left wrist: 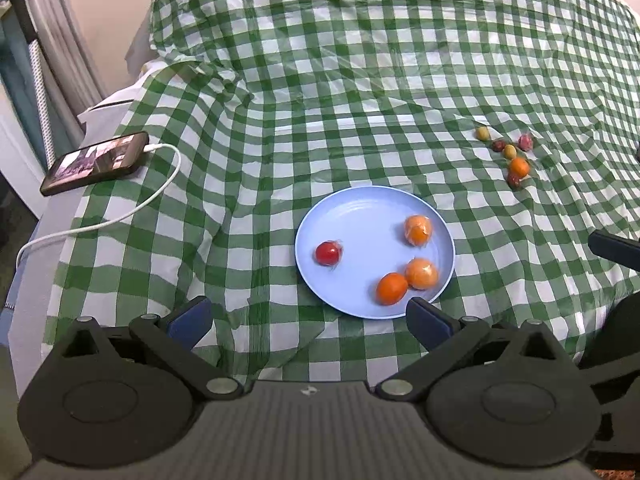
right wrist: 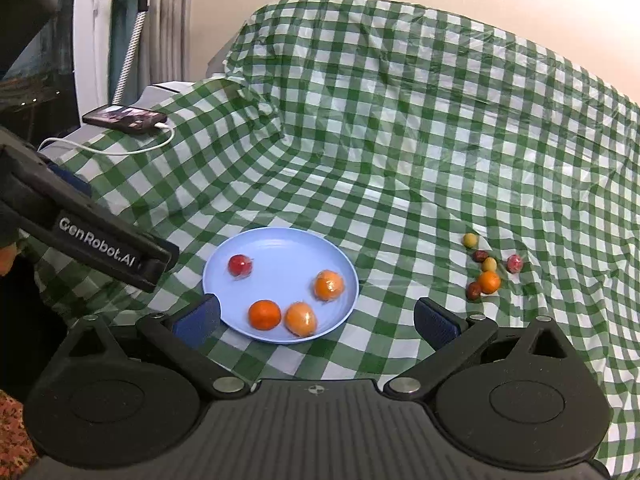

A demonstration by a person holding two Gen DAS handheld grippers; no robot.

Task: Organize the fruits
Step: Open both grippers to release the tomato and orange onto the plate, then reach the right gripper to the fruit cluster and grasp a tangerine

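Green-and-white checked cloth [left wrist: 360, 80]: it drapes the whole work surface ahead of you, rumpled and rising at the far side.

Your left gripper [left wrist: 310, 316]: fingers spread wide, holding nothing, at the near edge of the plate. In the right wrist view its body shows at left [right wrist: 100, 248].

Your right gripper [right wrist: 316, 316]: fingers likewise spread wide and empty, with the plate's near rim between them.

Blue plate [left wrist: 360, 216]: it lies flat on the cloth, near you. It holds one red fruit [left wrist: 328, 253] at left, one bare orange [left wrist: 392, 288] at the near side, and two film-wrapped oranges, one beside the bare one [left wrist: 422, 273], one farther off [left wrist: 418, 230].

Phone [left wrist: 96, 162]: far left at the cloth's edge, screen lit, with a white cable [left wrist: 160, 188] plugged in.

Loose small fruits [right wrist: 489, 282]: one orange, two yellow, two dark red and one pinkish, clustered on the cloth well to the right of the plate.
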